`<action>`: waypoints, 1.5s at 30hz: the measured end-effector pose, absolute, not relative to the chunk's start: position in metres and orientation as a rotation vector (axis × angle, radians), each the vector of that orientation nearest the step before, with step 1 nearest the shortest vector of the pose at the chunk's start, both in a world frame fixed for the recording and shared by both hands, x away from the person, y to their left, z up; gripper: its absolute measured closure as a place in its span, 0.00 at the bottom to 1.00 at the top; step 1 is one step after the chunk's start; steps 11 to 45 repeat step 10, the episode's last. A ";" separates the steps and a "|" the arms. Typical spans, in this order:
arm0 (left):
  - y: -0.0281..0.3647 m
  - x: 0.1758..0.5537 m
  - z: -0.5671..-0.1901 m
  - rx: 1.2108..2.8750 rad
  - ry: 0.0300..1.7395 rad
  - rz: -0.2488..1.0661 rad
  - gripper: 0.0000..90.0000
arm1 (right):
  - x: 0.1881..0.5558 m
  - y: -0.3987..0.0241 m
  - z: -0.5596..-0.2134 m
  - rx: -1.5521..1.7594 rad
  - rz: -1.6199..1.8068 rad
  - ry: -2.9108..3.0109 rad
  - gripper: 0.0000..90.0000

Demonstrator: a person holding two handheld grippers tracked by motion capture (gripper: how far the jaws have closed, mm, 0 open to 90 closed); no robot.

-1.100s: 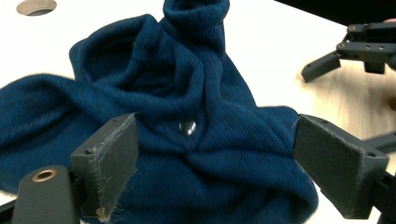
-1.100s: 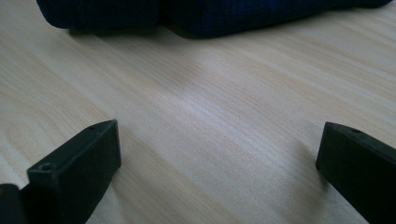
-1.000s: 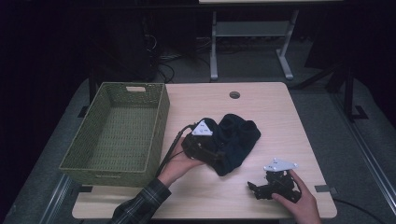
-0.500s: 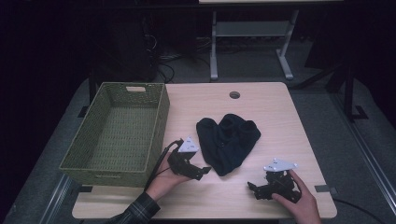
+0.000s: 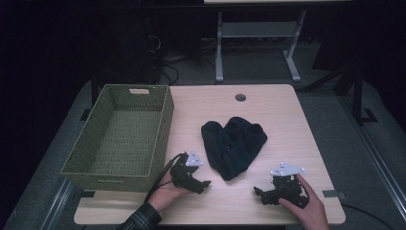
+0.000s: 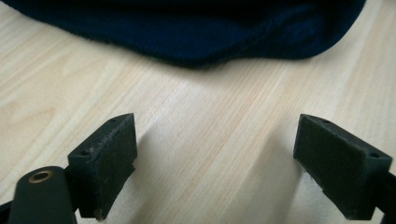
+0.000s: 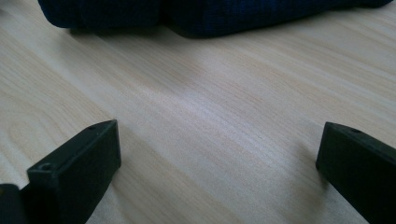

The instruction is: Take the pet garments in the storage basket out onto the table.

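Observation:
A dark navy knitted garment (image 5: 233, 144) lies crumpled in the middle of the wooden table (image 5: 268, 110). My left gripper (image 5: 203, 186) rests low on the table near the front edge, just left of the garment, open with nothing between its jaws. In the left gripper view the garment (image 6: 196, 28) lies just beyond the open left gripper (image 6: 215, 163). My right gripper (image 5: 258, 194) sits at the front right, open and empty, pointing left. The right gripper view shows the garment (image 7: 187, 14) farther off, past the open right gripper (image 7: 210, 177).
A green woven basket (image 5: 122, 165) stands empty on the table's left side, close to my left hand. A round cable hole (image 5: 240, 97) marks the far edge. A grey metal frame (image 5: 253, 43) stands on the floor behind the table.
My left gripper let go of the garment and pulled back toward the front edge, now open on the bare table. The garment lies spread flatter. The right gripper has barely moved.

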State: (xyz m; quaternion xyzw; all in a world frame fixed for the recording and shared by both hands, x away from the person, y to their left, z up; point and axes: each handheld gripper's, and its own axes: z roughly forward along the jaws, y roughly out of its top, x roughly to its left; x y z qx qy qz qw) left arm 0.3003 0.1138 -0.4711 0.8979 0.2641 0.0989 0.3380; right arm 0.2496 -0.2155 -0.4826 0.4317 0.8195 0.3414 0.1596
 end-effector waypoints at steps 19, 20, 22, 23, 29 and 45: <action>0.120 0.297 -0.478 2.262 0.662 0.278 0.15 | 0.249 -0.215 -0.483 1.235 0.974 2.342 0.00; 0.120 0.297 -0.478 2.262 0.662 0.278 0.15 | 0.249 -0.215 -0.483 1.235 0.974 2.342 0.00; 0.120 0.297 -0.478 2.262 0.662 0.278 0.15 | 0.249 -0.215 -0.483 1.235 0.974 2.342 0.00; 0.120 0.297 -0.478 2.262 0.662 0.278 0.15 | 0.249 -0.215 -0.483 1.235 0.974 2.342 0.00; 0.120 0.297 -0.478 2.262 0.662 0.278 0.15 | 0.249 -0.215 -0.483 1.235 0.974 2.342 0.00; 0.120 0.297 -0.478 2.262 0.662 0.278 0.15 | 0.249 -0.215 -0.483 1.235 0.974 2.342 0.00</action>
